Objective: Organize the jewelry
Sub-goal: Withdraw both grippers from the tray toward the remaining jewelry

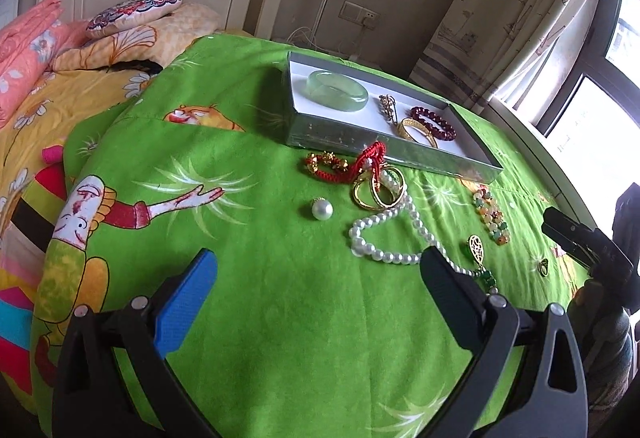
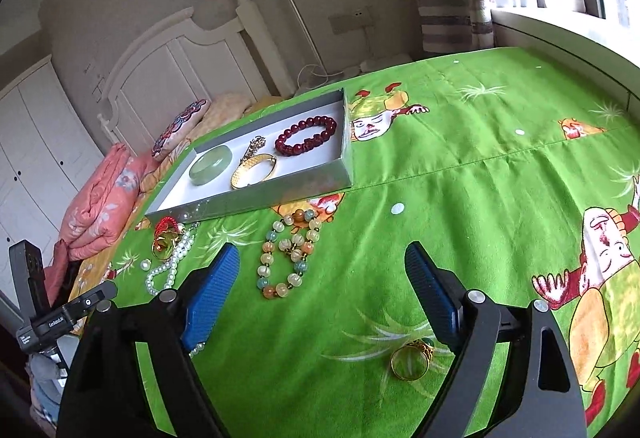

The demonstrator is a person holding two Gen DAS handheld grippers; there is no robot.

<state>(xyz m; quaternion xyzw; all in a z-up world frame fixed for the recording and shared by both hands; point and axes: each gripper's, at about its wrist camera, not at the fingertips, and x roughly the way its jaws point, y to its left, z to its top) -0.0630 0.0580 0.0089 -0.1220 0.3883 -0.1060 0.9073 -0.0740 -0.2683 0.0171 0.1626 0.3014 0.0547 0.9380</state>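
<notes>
Daylight enters from the window (image 1: pixel 600 86), which is blown out white in both views. The green bedspread (image 1: pixel 280 298) is evenly lit, shadows soft and faint. Wall and headboard (image 2: pixel 168 78) sit dimmer. Strong fisheye bending with black vignette corners. Focus fairly sharp, slight softness toward edges.

Bangle (image 1: pixel 338 89) in box (image 1: pixel 404 150); necklace (image 1: pixel 394 234) on blanket (image 1: pixel 280 318) before it

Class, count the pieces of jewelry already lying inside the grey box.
4. In the grey box: a pale green bangle, a gold bangle, a gold clasp piece and a dark red bead bracelet. Nothing looks hidden.
</notes>
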